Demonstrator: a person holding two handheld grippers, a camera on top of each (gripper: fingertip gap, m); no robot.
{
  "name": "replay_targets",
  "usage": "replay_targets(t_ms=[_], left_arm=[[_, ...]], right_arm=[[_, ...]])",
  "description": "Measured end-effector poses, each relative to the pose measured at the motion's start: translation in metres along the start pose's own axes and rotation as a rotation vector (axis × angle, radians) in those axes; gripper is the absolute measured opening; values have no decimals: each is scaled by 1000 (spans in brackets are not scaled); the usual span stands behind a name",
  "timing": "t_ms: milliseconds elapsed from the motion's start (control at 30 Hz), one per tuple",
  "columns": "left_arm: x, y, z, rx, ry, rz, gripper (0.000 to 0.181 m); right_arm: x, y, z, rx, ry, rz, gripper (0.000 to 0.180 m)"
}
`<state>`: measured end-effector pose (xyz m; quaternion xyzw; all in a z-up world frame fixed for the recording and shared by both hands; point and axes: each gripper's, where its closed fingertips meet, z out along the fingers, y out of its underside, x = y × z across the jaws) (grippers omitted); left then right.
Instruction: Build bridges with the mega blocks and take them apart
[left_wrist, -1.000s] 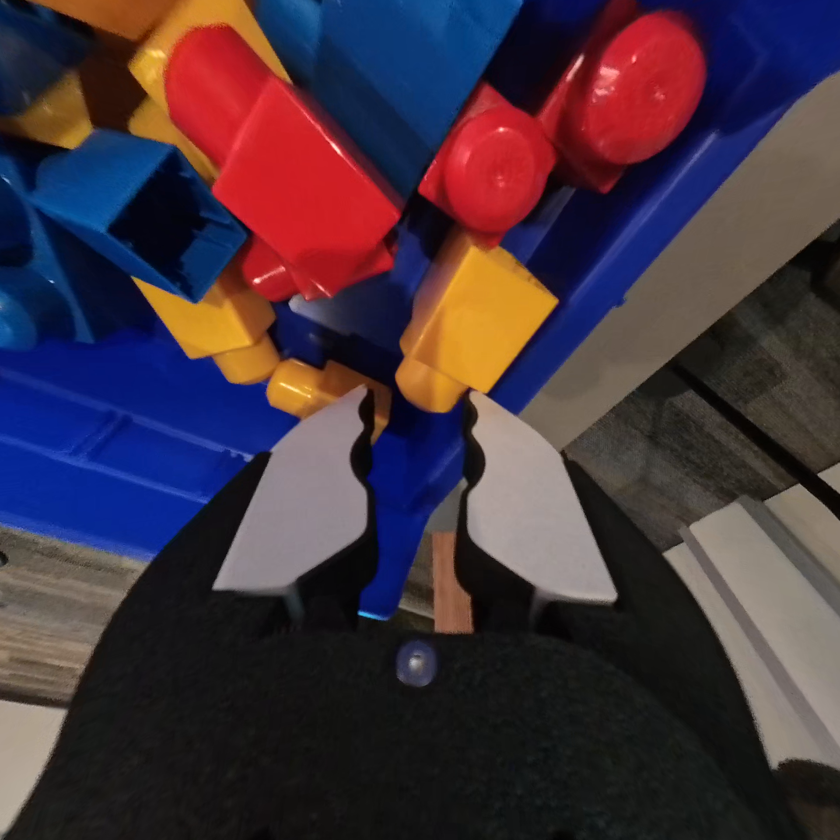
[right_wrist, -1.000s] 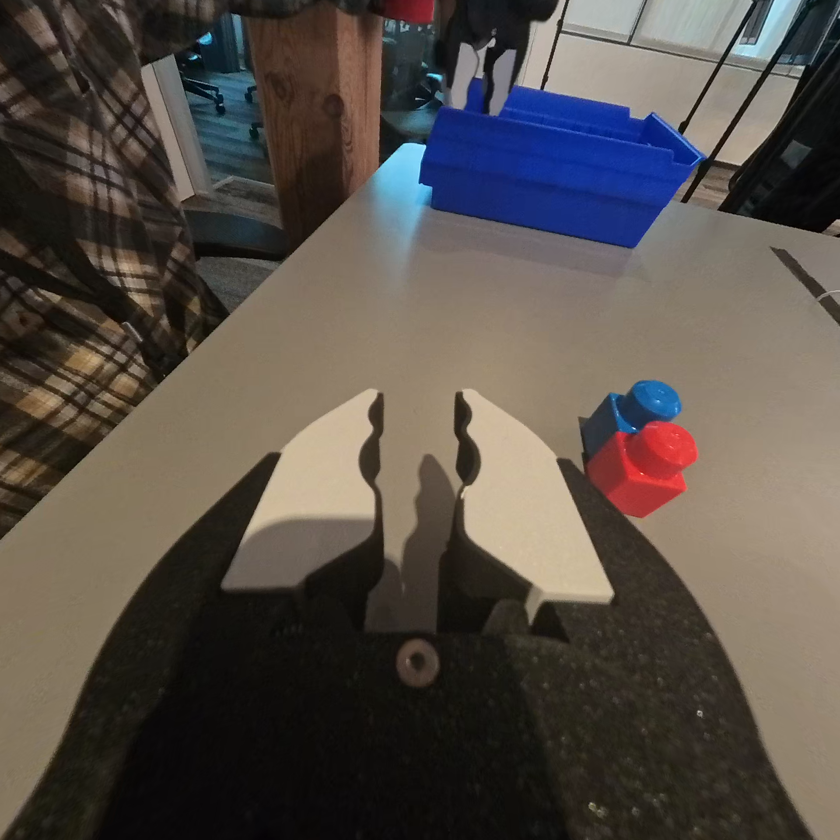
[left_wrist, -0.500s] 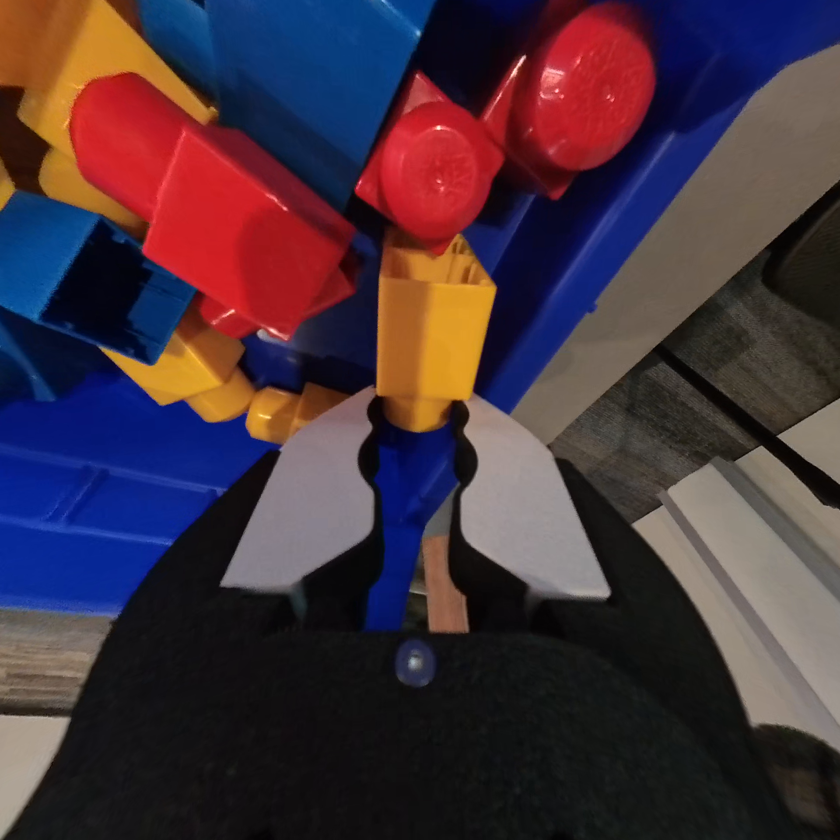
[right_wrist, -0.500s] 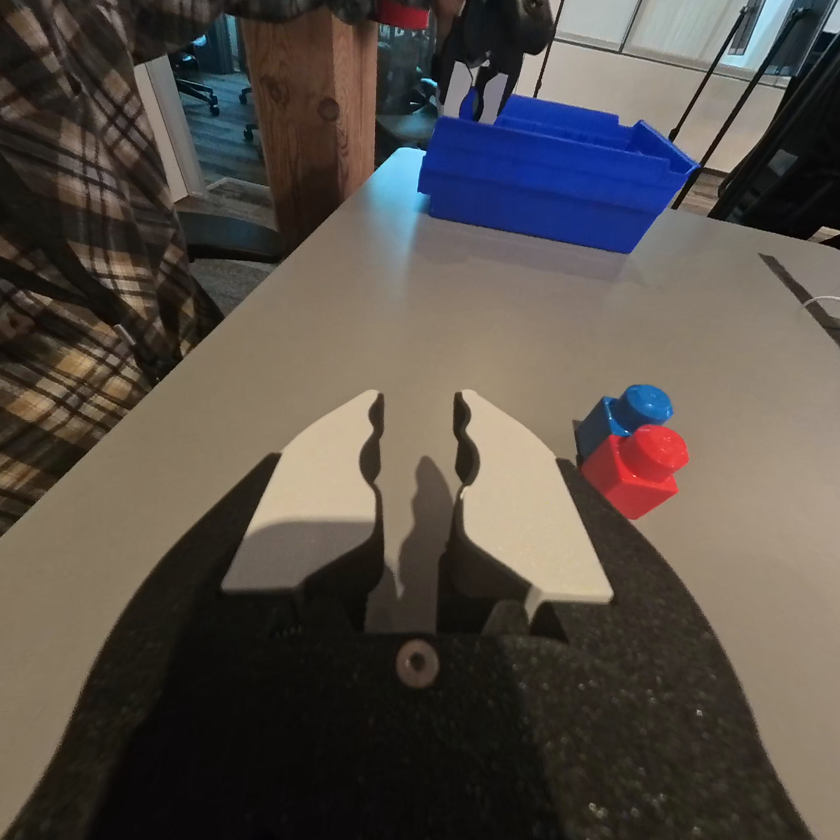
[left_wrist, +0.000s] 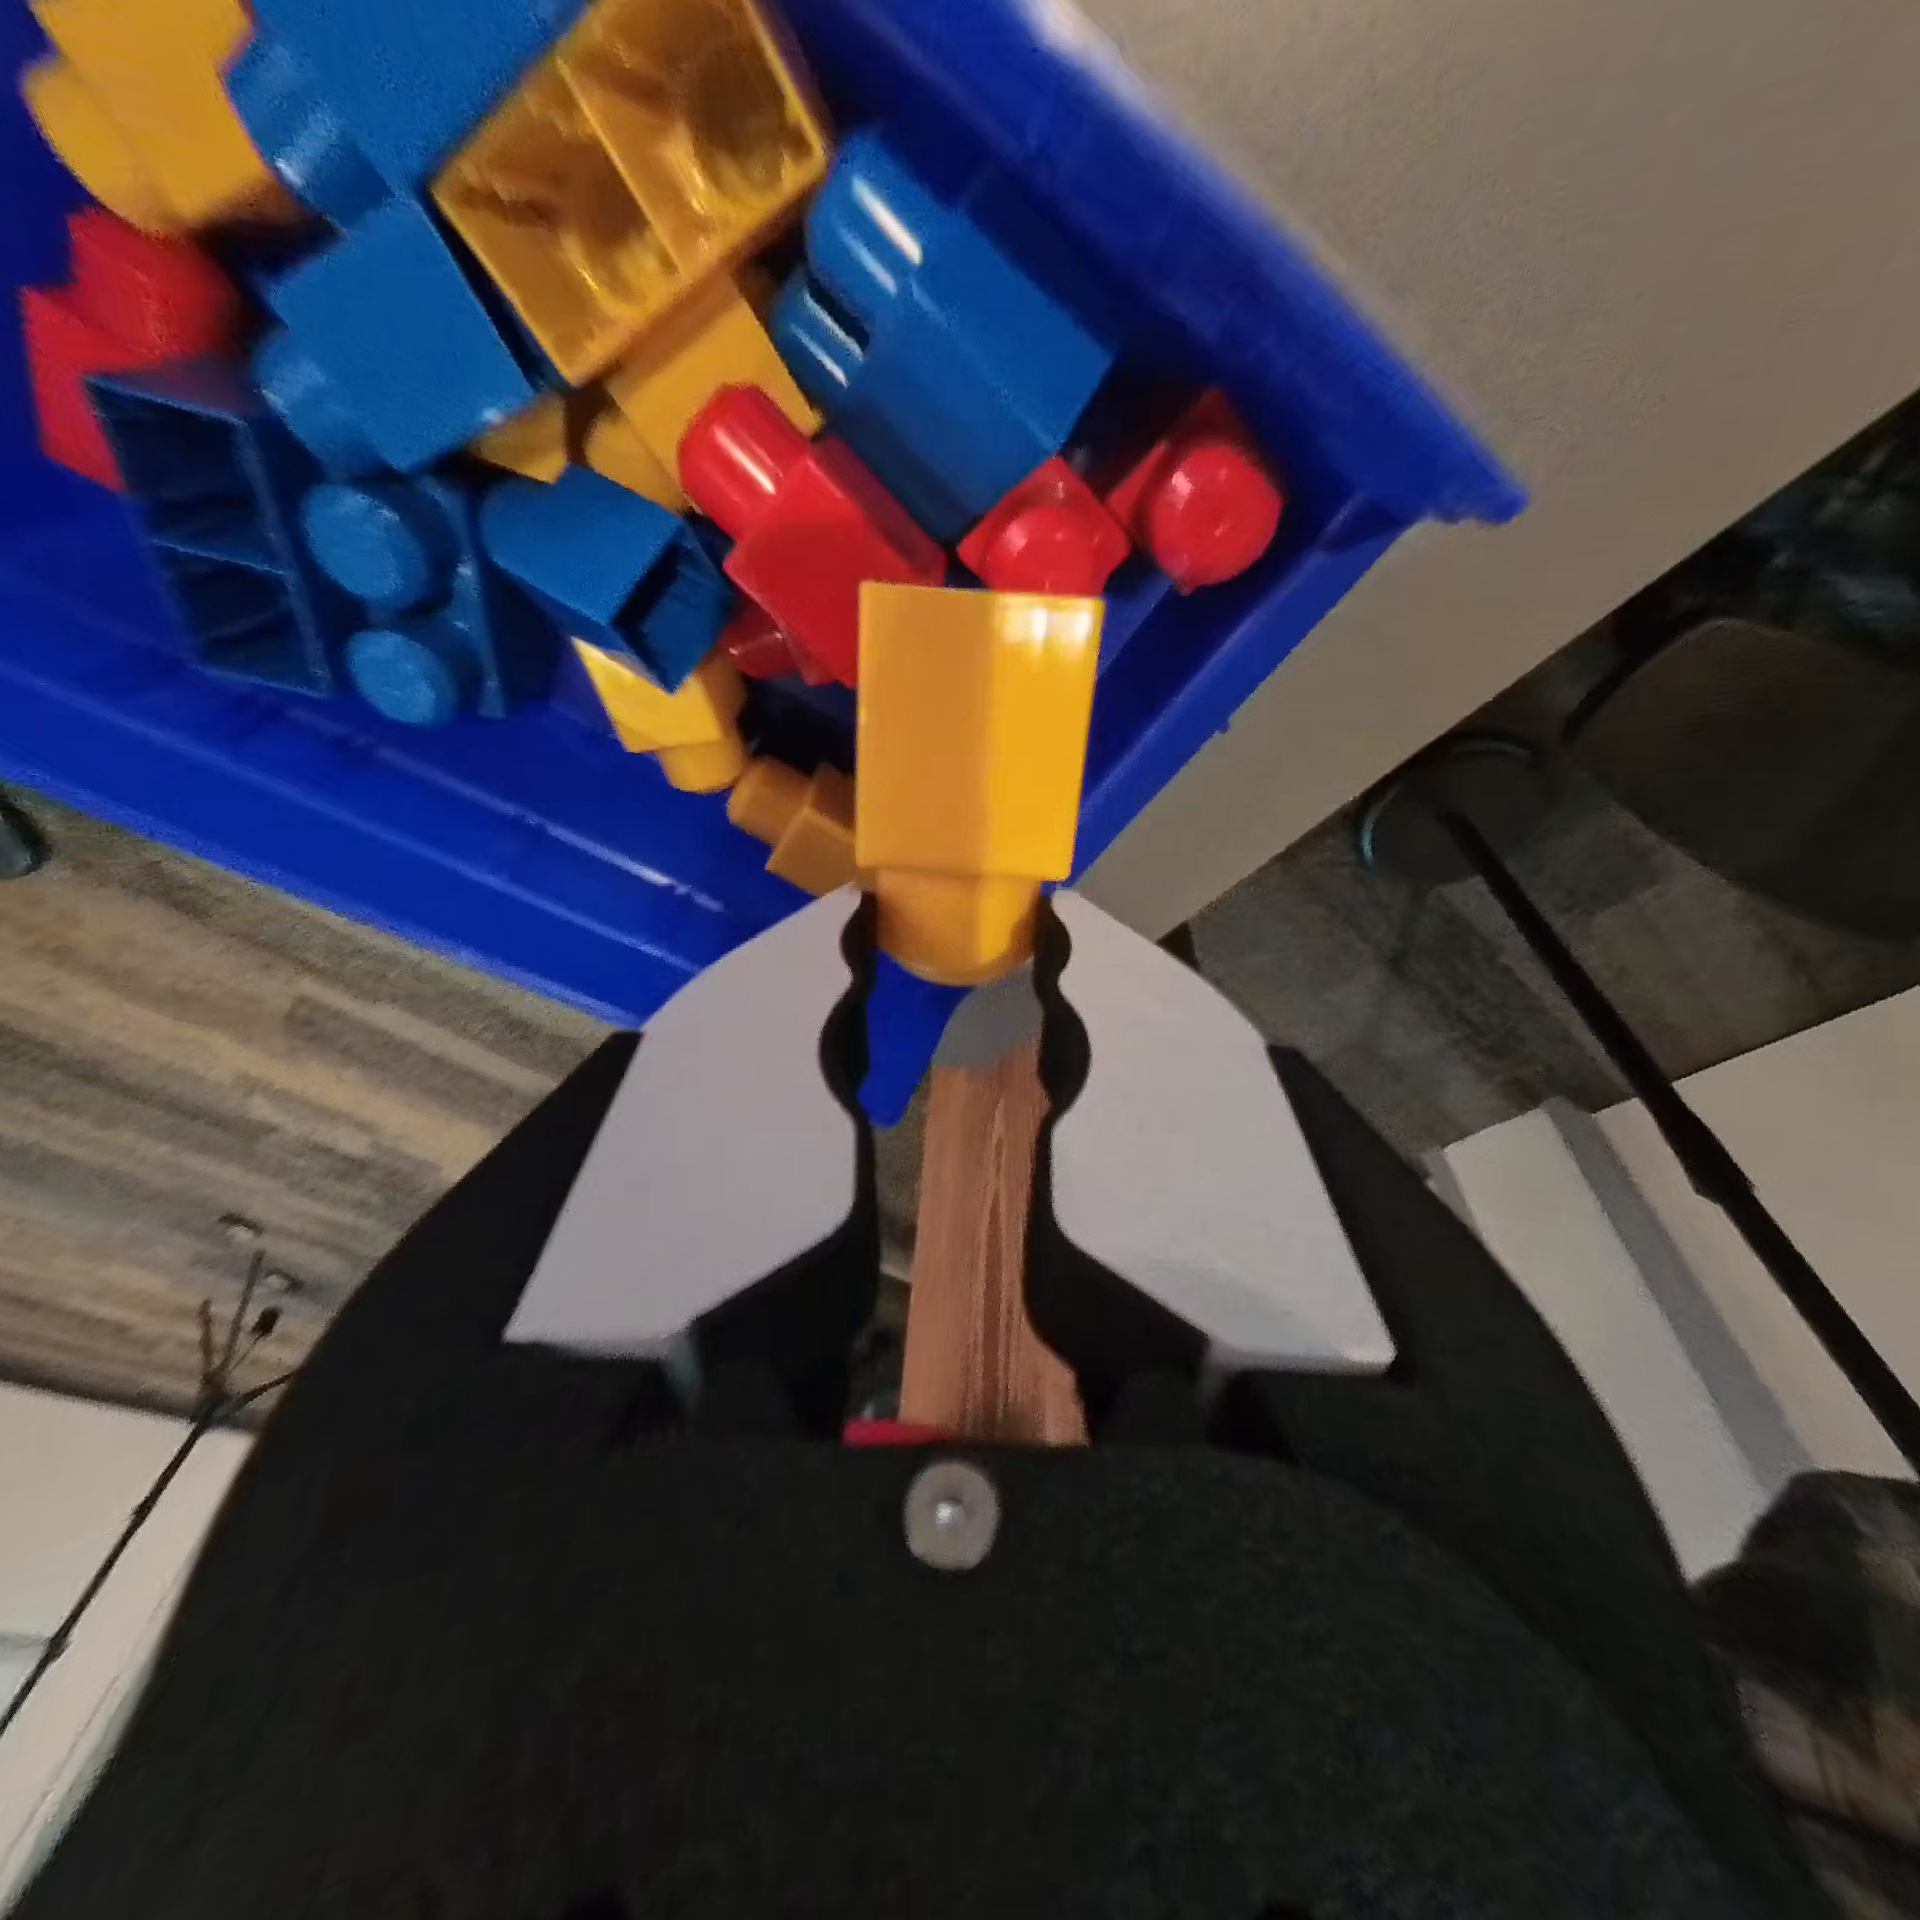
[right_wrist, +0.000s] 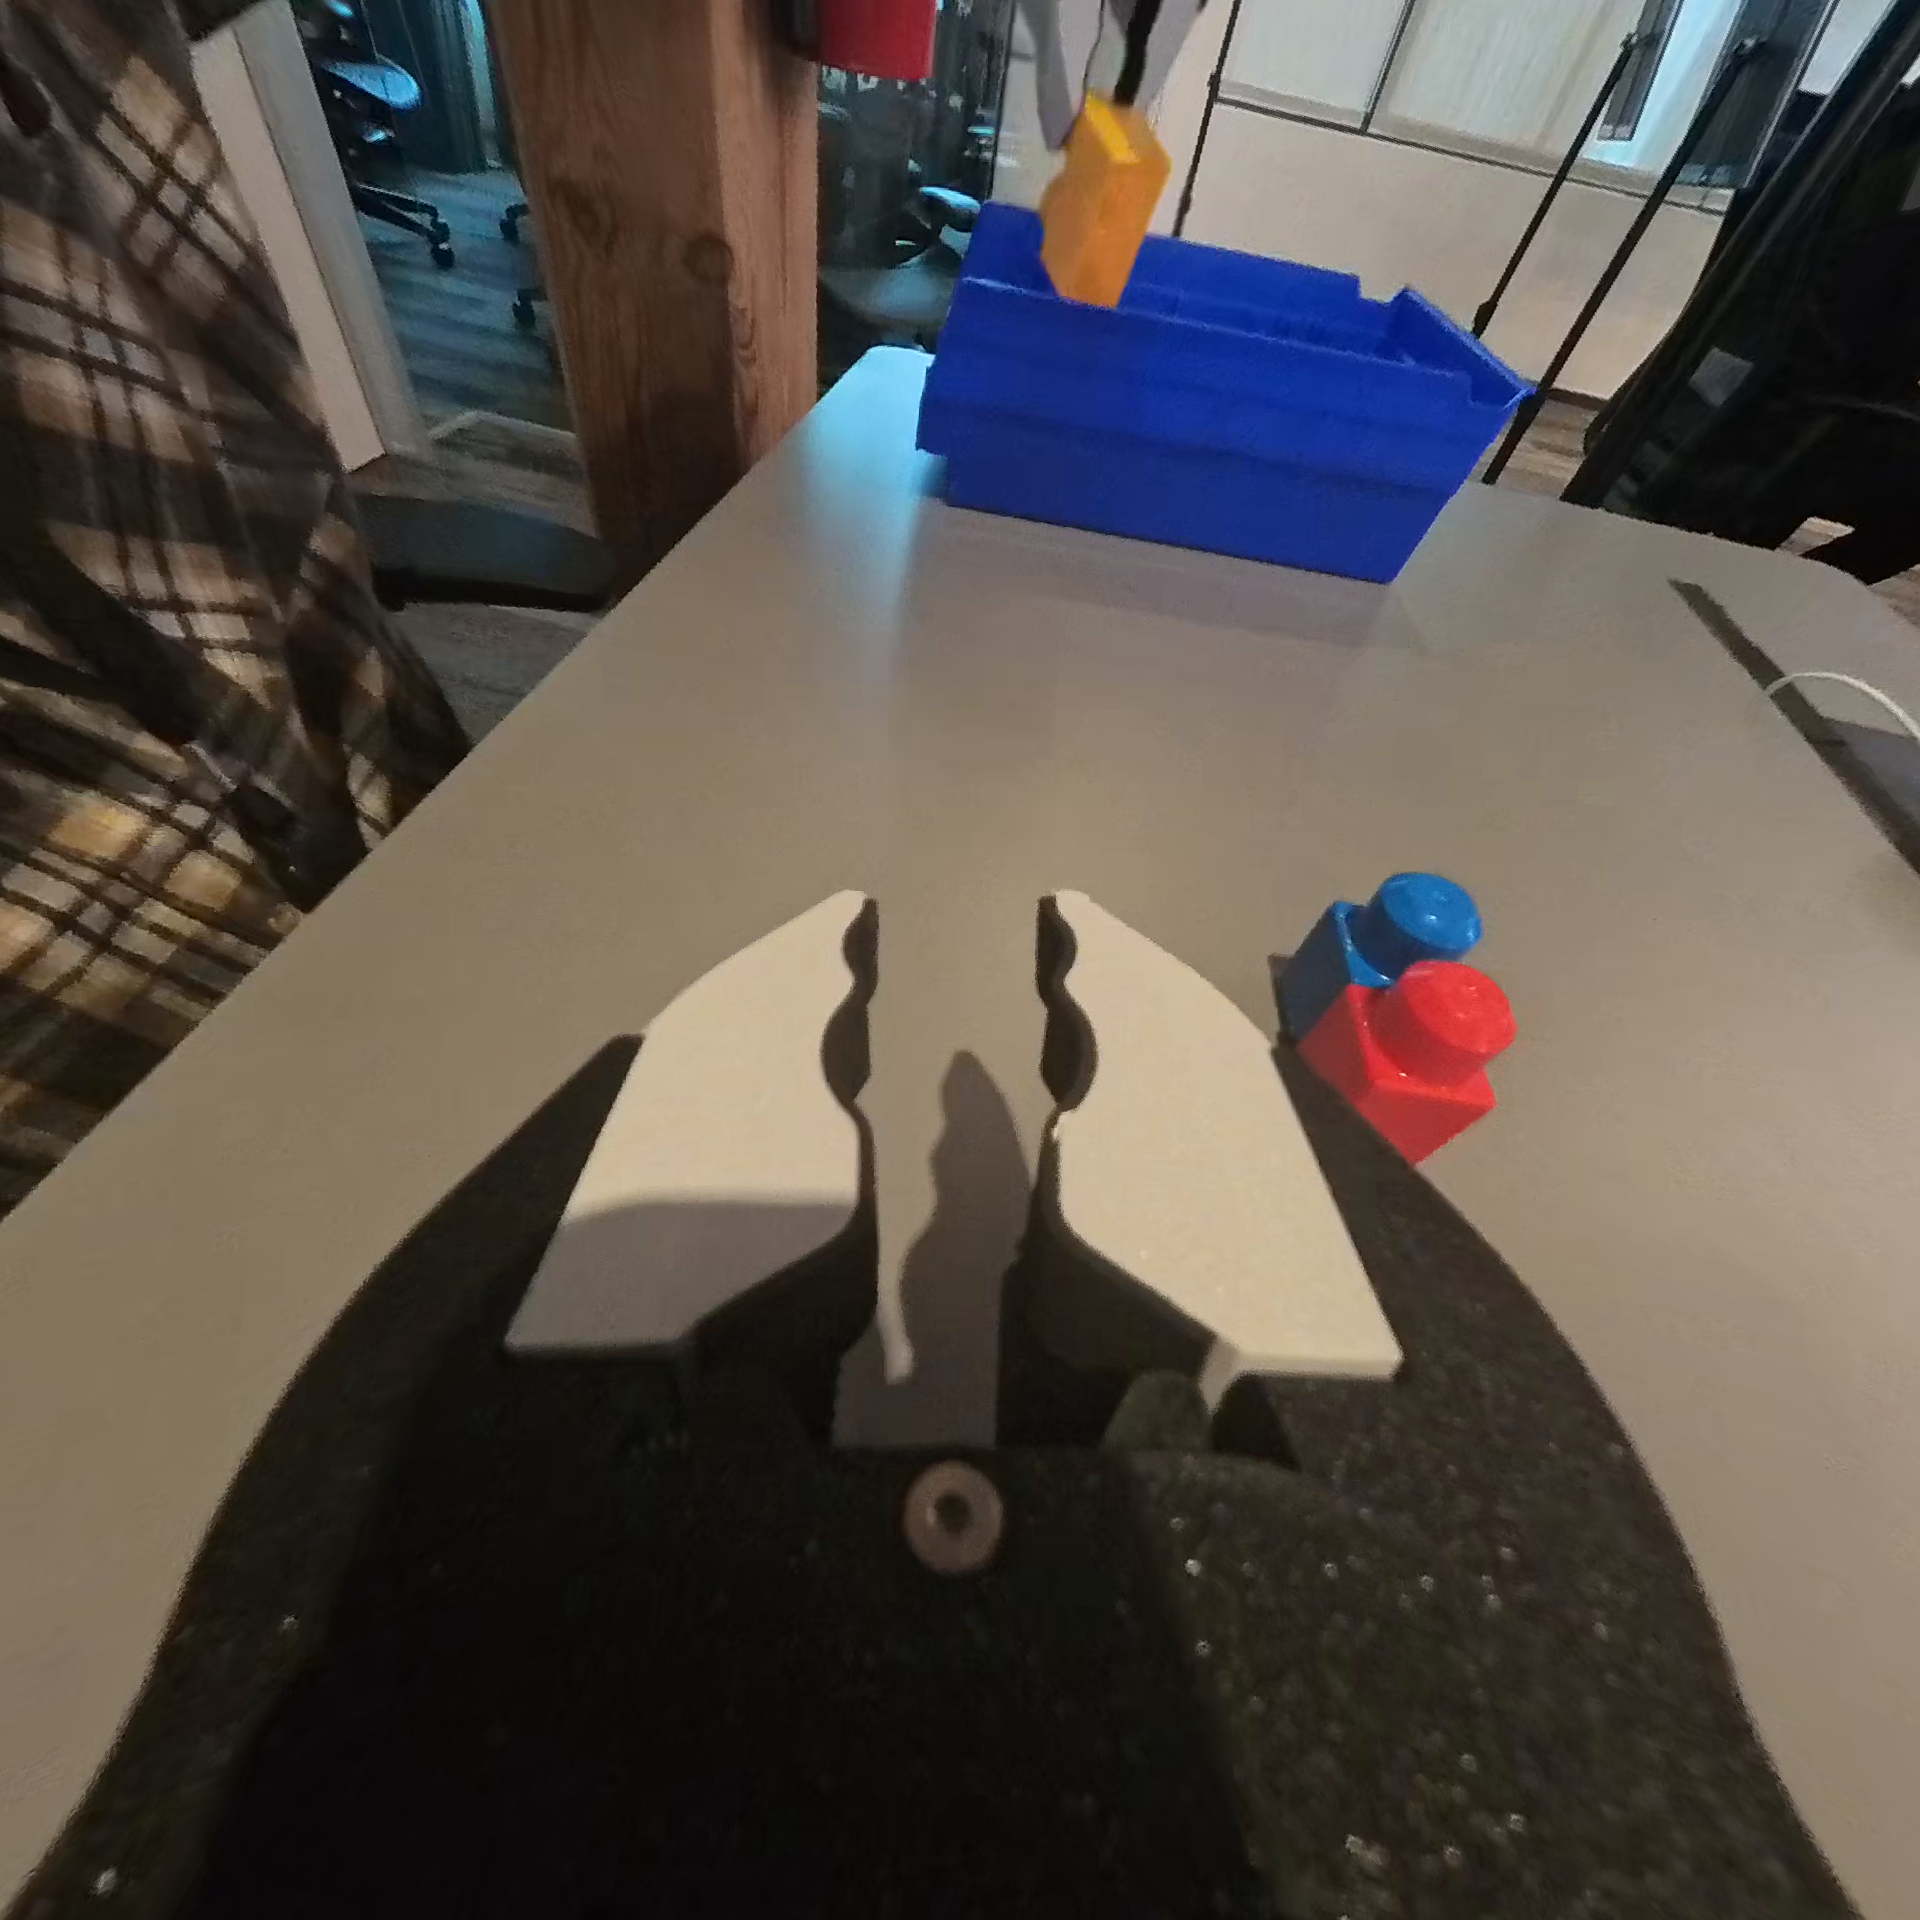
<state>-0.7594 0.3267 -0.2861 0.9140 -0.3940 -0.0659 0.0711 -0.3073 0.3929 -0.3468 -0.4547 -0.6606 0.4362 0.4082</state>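
Observation:
My left gripper (left_wrist: 951, 920) is shut on the stud of a yellow block (left_wrist: 971, 732) and holds it above the blue bin (left_wrist: 343, 821), which is full of red, blue and yellow blocks. In the right wrist view that yellow block (right_wrist: 1101, 213) hangs from the left gripper (right_wrist: 1117, 88) over the bin (right_wrist: 1195, 457) at the table's far end. My right gripper (right_wrist: 956, 914) is open and empty, low over the grey table (right_wrist: 935, 727). A blue block (right_wrist: 1371, 951) and a red block (right_wrist: 1408, 1055) sit touching just right of it.
A wooden post (right_wrist: 655, 249) stands off the table's far left corner. A person's plaid sleeve (right_wrist: 135, 582) is at the left edge. A white cable (right_wrist: 1839, 696) and a dark seam lie at the table's right side. Tripod legs stand behind the bin. Left tips to right tips: about 45 centimetres.
My left gripper closed on the yellow block's stud in the bin and lifted it up and away from the pile. The right gripper stayed almost still.

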Motion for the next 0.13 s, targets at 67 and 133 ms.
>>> replay_targets(t_ms=[67,133], left_arm=[[6,-22,-25,-38,-48,40,28],[18,-50,-43,-98,-84,98,29]], right_arm=[[3,-3,-4,12,17,3,29],[9,-5,-12,22,39,8,29]])
